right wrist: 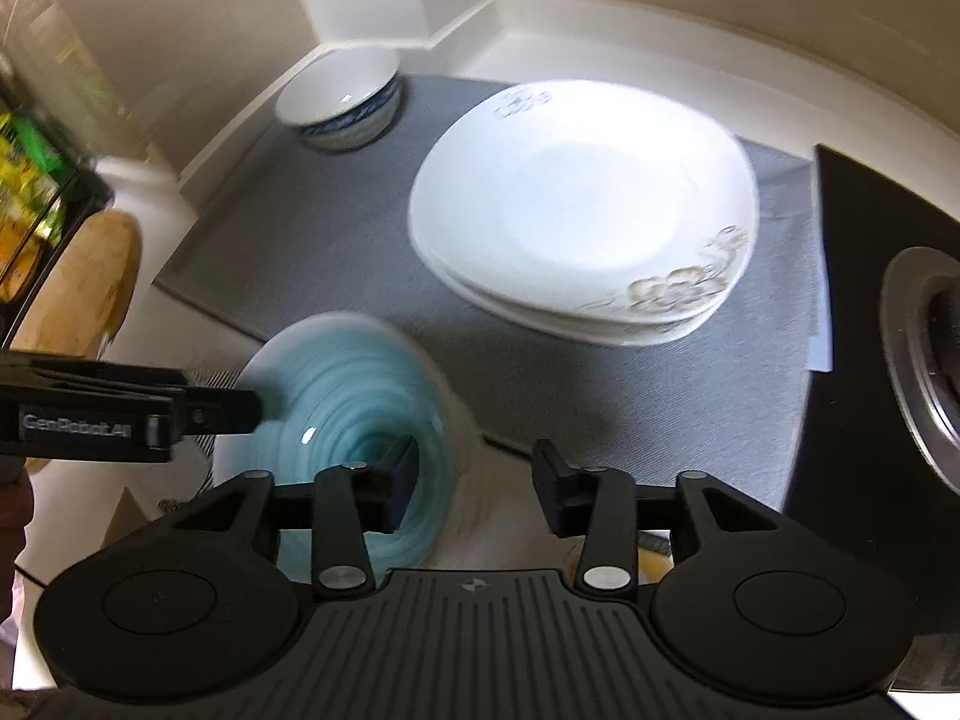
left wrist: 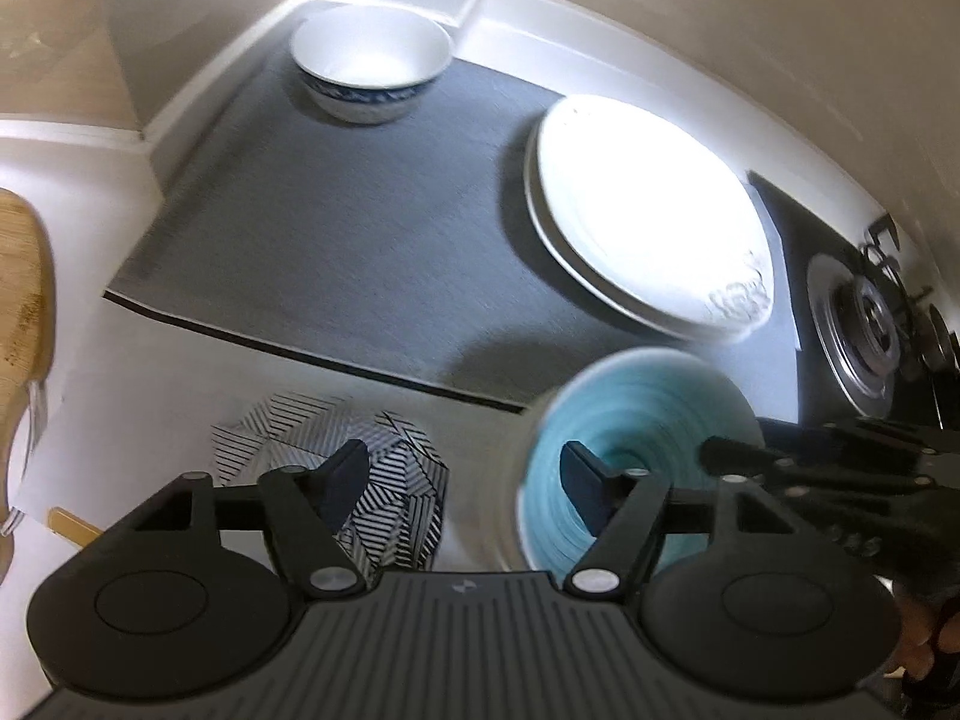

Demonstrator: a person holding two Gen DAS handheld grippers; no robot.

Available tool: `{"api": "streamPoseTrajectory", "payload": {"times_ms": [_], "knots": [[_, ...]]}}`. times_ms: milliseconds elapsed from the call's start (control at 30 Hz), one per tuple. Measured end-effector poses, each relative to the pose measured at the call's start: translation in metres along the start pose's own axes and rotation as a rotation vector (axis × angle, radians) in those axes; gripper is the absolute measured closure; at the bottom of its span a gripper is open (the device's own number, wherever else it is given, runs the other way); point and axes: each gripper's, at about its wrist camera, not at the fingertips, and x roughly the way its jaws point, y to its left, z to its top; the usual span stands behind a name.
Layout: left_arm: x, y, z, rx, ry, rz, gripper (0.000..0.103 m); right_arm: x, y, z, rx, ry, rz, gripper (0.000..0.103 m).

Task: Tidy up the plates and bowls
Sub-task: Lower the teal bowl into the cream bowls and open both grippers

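Right claw [right wrist: 477,480] straddles the wall of the teal bowl [right wrist: 348,396]: one finger sits inside the bowl and the other outside, pinching the wall between them. Left claw [left wrist: 465,474] is spread wide and holds nothing; its right finger lies in front of the teal bowl's inside and its left finger in front of a striped dish [left wrist: 288,432].

Grey mat [left wrist: 330,240]: covers the counter corner and bears most of the crockery.

Hob [left wrist: 864,330]: black, with a steel burner ring, just beside the mat's right edge.

Plates [right wrist: 576,204]: two white squarish plates with a flower print, stacked on the right part of the mat.

Teal bowl: tilted, its opening turned toward both cameras, blurred, at the near edge of the mat, between the two claws.

White bowl [left wrist: 372,60]: blue-patterned outside, upright in the far corner of the mat, well apart from the plates.

Striped dish: black and white, on the white counter just off the mat's near edge.

Wooden board [left wrist: 24,276]: at the far left.
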Motion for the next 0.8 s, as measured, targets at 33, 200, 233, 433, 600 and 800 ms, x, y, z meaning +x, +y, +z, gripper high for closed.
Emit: {"api": "streamPoseTrajectory", "payload": {"times_ms": [33,200,233,433,600,800], "knots": [[0.0,0.002,0.001,-0.006,-0.001,0.0,0.027,-0.003,-0.003,0.001,0.015,-0.016,0.007,0.058],[-0.001,0.003,0.003,-0.012,0.002,0.0,0.027,-0.005,-0.01,0.005,0.03,-0.044,0.086,0.092],[-0.002,0.002,0.002,-0.009,0.002,-0.003,0.026,-0.003,-0.011,0.005,0.05,-0.037,0.101,0.092],[-0.002,-0.002,0.003,0.0,-0.006,-0.004,0.024,0.009,-0.019,0.004,0.104,-0.009,0.131,0.093],[-0.003,-0.006,0.003,0.009,-0.013,-0.015,0.019,0.008,-0.018,0.003,0.109,-0.01,0.132,0.09],[-0.001,-0.015,0.002,0.041,-0.001,-0.032,0.015,0.0,-0.01,0.005,0.055,-0.015,0.112,0.067]]}}
